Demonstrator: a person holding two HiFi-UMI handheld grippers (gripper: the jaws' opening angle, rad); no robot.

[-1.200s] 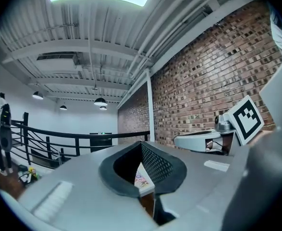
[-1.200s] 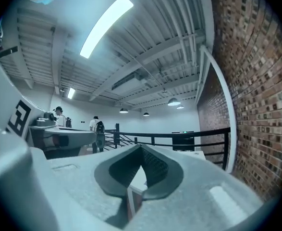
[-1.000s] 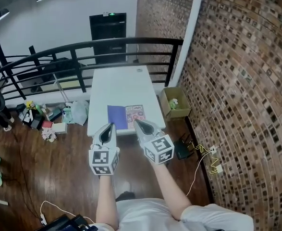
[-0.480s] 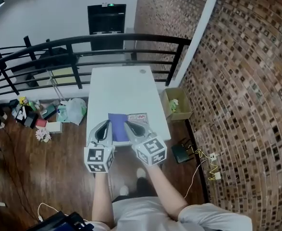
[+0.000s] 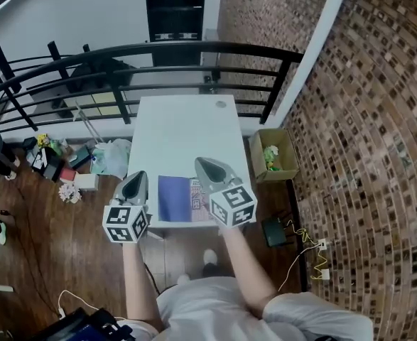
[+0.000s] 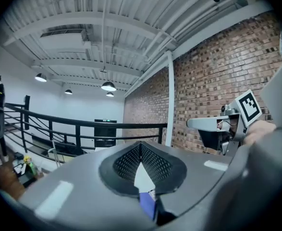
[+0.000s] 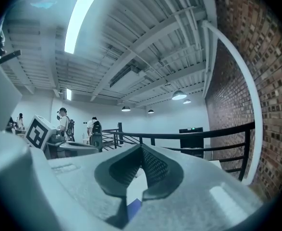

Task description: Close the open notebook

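Note:
The open notebook [image 5: 172, 199] lies flat at the near edge of the white table [image 5: 183, 130], with a blue left page and a printed pinkish right page. My left gripper [image 5: 138, 175] is shut and empty, at the table's near left corner, just left of the blue page. My right gripper [image 5: 200, 163] is also shut and empty, above the notebook's right page and pointing toward the far side. In the left gripper view the shut gripper [image 6: 141, 144] shows a strip of the blue page [image 6: 147, 204] below it. The right gripper view shows the same between its gripper [image 7: 141, 147] and the blue page [image 7: 133, 206].
A black railing [image 5: 194, 52] runs behind the table. A brick wall [image 5: 364, 119] and a white pillar [image 5: 315, 41] stand to the right. A cardboard box [image 5: 275, 155], a black box [image 5: 273, 230] and cables [image 5: 307, 251] lie on the floor on the right, bags and clutter [image 5: 87, 163] on the left.
Both grippers and the person have come forward to the table. The left gripper now sits left of the notebook and the right one over its right page. Both jaws stayed shut.

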